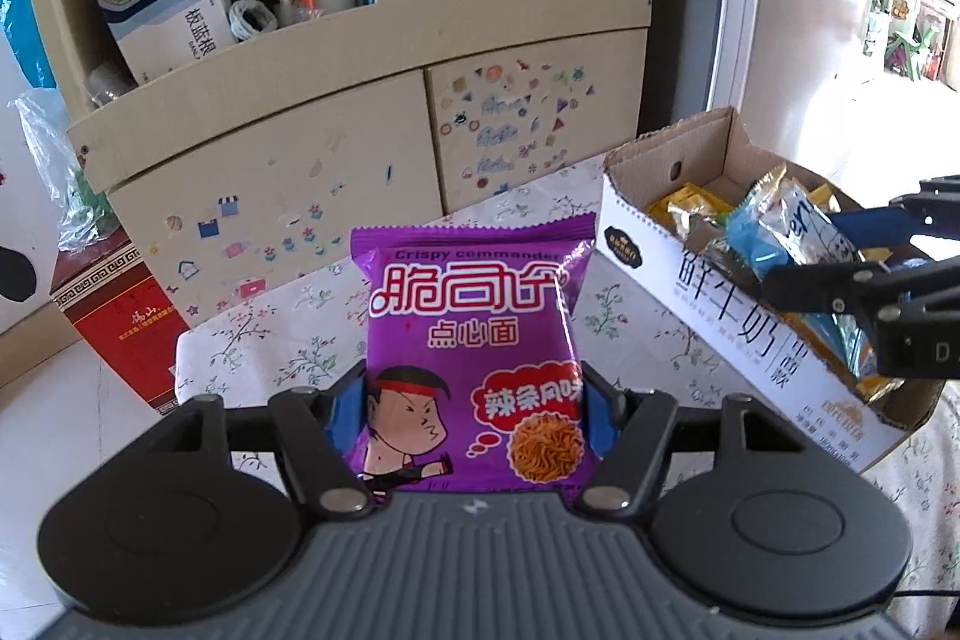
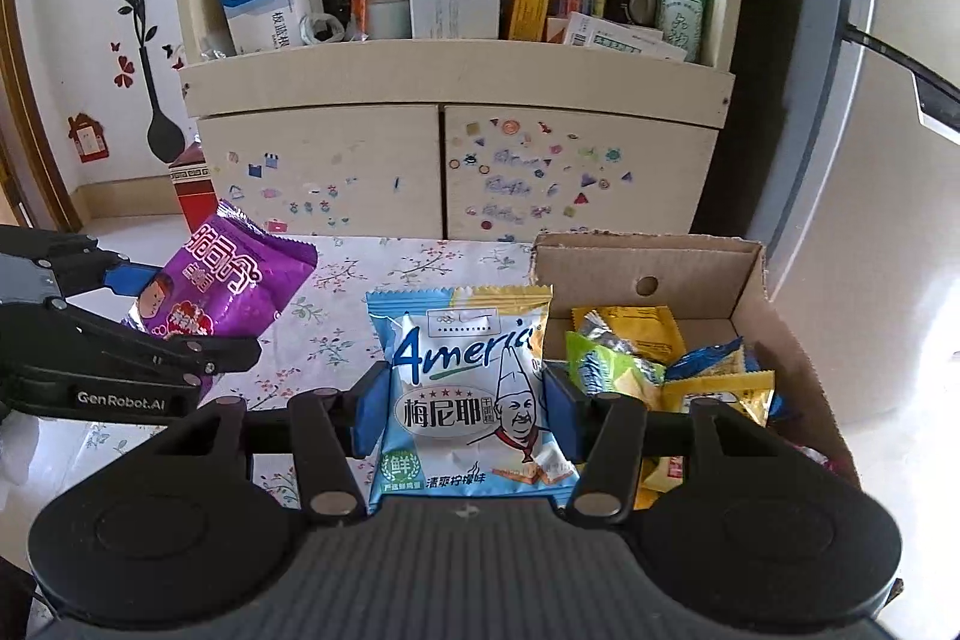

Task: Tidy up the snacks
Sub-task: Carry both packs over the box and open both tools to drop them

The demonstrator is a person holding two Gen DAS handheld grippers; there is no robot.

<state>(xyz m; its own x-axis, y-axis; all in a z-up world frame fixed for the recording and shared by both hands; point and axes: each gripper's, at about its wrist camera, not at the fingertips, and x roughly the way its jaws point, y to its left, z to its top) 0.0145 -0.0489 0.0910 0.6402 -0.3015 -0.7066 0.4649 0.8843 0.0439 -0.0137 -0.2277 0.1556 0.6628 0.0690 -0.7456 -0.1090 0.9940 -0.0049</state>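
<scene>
So both tools are holding a snack up off the bench [image 2: 360,274], which is wearing a floral cloth. The left tool [image 1: 474,409] is clamping its blue pads on the sides of a purple noodle snack bag [image 1: 474,346], keeping it upright over the cloth. The right tool [image 2: 465,415] is squeezing a light blue cake packet [image 2: 465,388] the same way, just beside the cardboard box [image 2: 744,304] on the right. That box is sitting on the bench with yellow, green and blue snack packets piling up inside. A cream cabinet [image 2: 456,88] full of clutter is standing right behind.
</scene>
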